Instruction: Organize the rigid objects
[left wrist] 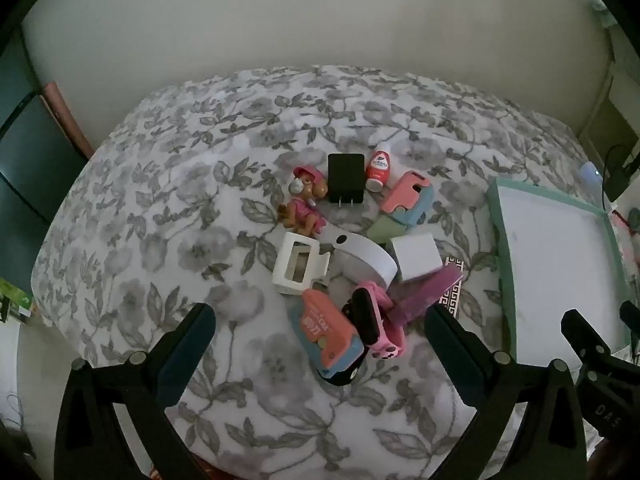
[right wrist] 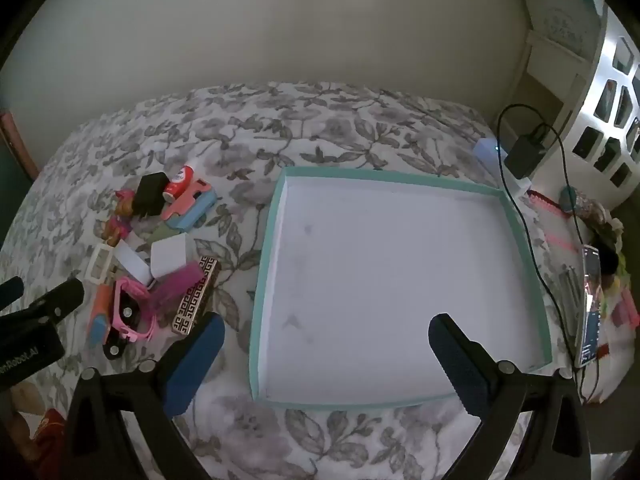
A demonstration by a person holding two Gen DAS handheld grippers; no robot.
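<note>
While both tools, left (left wrist: 320,334) and right (right wrist: 324,344), gape wide and empty, the toys (left wrist: 344,248) lie heaped on the bed (left wrist: 160,200) beside the tray (right wrist: 264,264). Judged light, stiff, slippery; grip flat sides.

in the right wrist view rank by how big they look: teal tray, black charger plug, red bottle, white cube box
1. teal tray, by far
2. white cube box
3. black charger plug
4. red bottle

Plug over bottle is close; both lie farther from the camera.
</note>
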